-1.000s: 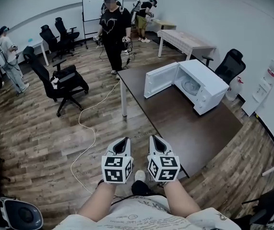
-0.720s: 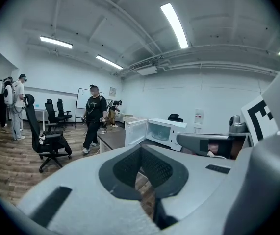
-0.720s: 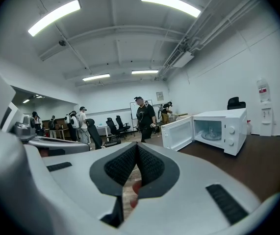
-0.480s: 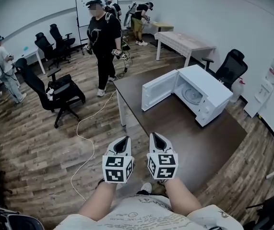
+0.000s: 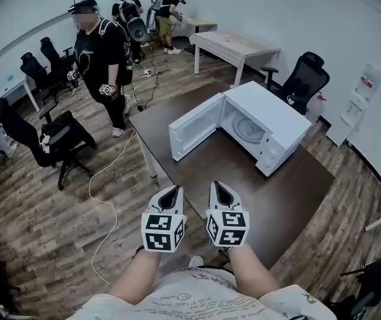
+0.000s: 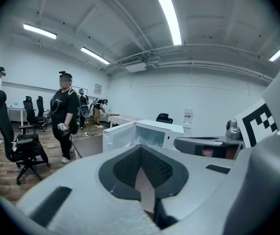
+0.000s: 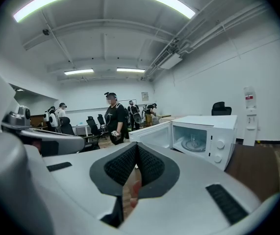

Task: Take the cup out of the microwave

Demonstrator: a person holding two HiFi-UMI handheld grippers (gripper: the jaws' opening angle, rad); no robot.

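Note:
A white microwave (image 5: 270, 122) stands on the dark brown table (image 5: 290, 192), its door (image 5: 193, 127) swung open to the left. Inside, a clear glass cup (image 7: 194, 140) sits on the turntable; in the head view I cannot make the cup out. The microwave (image 6: 144, 135) also shows ahead in the left gripper view. My left gripper (image 5: 170, 193) (image 6: 140, 151) and right gripper (image 5: 218, 189) (image 7: 136, 148) are held side by side at the table's near edge, well short of the microwave. Both are shut with nothing in them.
A person in black (image 5: 103, 59) stands by the table's far left corner, with more people behind. An office chair (image 5: 57, 139) and a loose cable (image 5: 103, 199) are on the floor at left. Another chair (image 5: 303, 79) and a light table (image 5: 233, 45) stand beyond the microwave.
Both grippers have come forward together and the table and microwave now lie closer. The person in black has shifted left in the view. The jaws stayed shut.

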